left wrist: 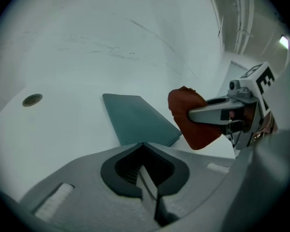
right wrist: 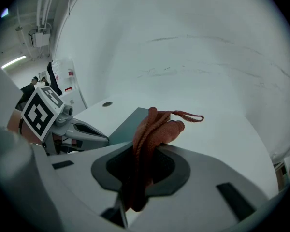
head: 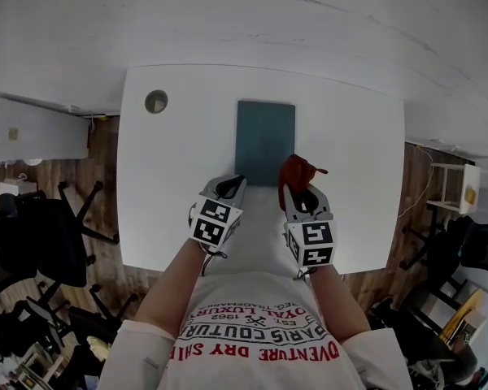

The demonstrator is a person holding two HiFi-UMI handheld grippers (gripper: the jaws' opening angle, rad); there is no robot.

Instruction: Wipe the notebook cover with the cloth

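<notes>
A dark teal notebook (head: 265,140) lies flat in the middle of the white table (head: 171,185); it also shows in the left gripper view (left wrist: 135,118) and partly in the right gripper view (right wrist: 128,126). My right gripper (head: 297,187) is shut on a rust-red cloth (head: 298,171), bunched between its jaws (right wrist: 152,139) and hanging over the notebook's near right corner. My left gripper (head: 230,185) is shut with nothing in it, just off the notebook's near left corner. From the left gripper view the cloth (left wrist: 191,117) hangs in the other gripper to the right.
A round cable hole (head: 156,101) sits in the table's far left corner. Office chairs (head: 41,234) stand on the wooden floor to the left, and a white shelf (head: 455,187) to the right. A white wall rises behind the table.
</notes>
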